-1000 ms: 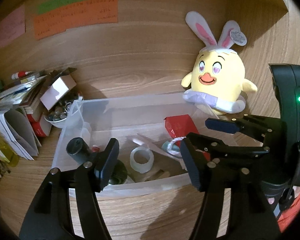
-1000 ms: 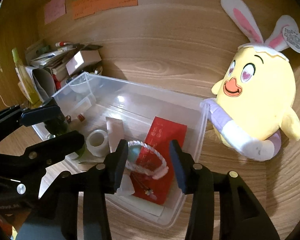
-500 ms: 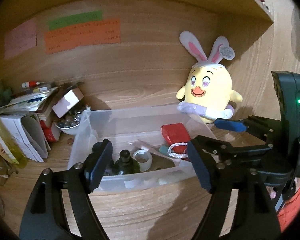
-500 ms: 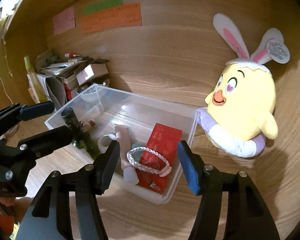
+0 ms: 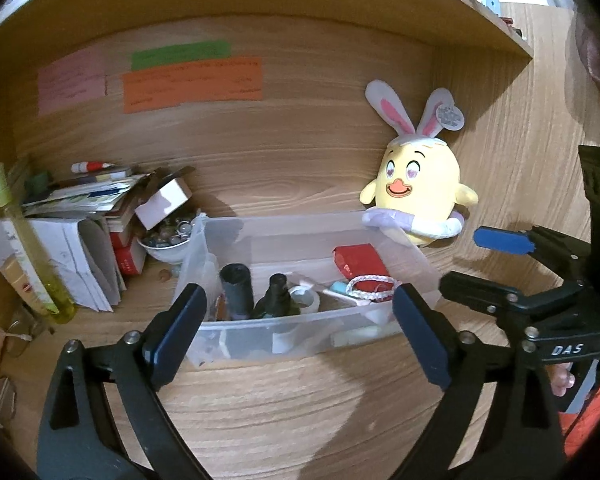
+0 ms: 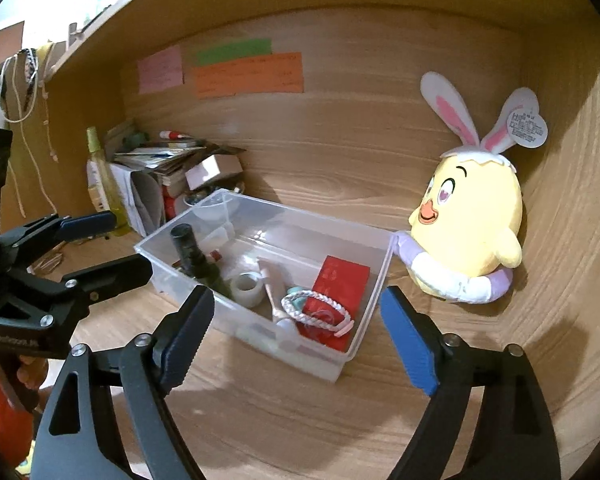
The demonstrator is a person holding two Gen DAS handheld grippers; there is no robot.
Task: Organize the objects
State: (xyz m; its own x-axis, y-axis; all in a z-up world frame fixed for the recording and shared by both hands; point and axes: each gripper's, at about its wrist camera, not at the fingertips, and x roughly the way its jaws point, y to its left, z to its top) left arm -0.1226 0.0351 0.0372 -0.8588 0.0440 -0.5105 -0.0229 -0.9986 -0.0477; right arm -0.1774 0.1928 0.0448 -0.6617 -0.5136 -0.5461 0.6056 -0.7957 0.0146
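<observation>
Several small things already sit inside the clear plastic bin [image 6: 380, 280], which stands on the wooden worktop [image 6: 300, 420] just in front of the back wall. From where I stand I can pick out a dark green bottle [image 6: 196, 260], a roll of clear tape [image 6: 247, 286], a red packet [image 6: 342, 284] with a white braided cord [image 6: 320, 314] lying across it, and what looks like a toothbrush [image 6: 271, 288] beside them. So the gathering part looks largely done to me.

Both tools are clear of the bin and carry nothing: the left tool [image 5: 296, 336] has its jaws spreading wide with only bare worktop and the bin's front wall seen between them, and the right tool [image 6: 296, 340] is likewise opening, empty, short of the bin's near corner.

What seems left lies further out. A yellow chick plush with rabbit ears [image 6: 468, 216] leans against the bin's right end, touching its rim. Off to the left, a stack of papers and booklets [image 5: 80, 204], a small open cardboard box [image 5: 162, 200], a bowl of small metal bits [image 5: 166, 236] and a yellow-green spray bottle [image 5: 32, 252] are crowded together beside the bin, unsorted as far as I can judge.
</observation>
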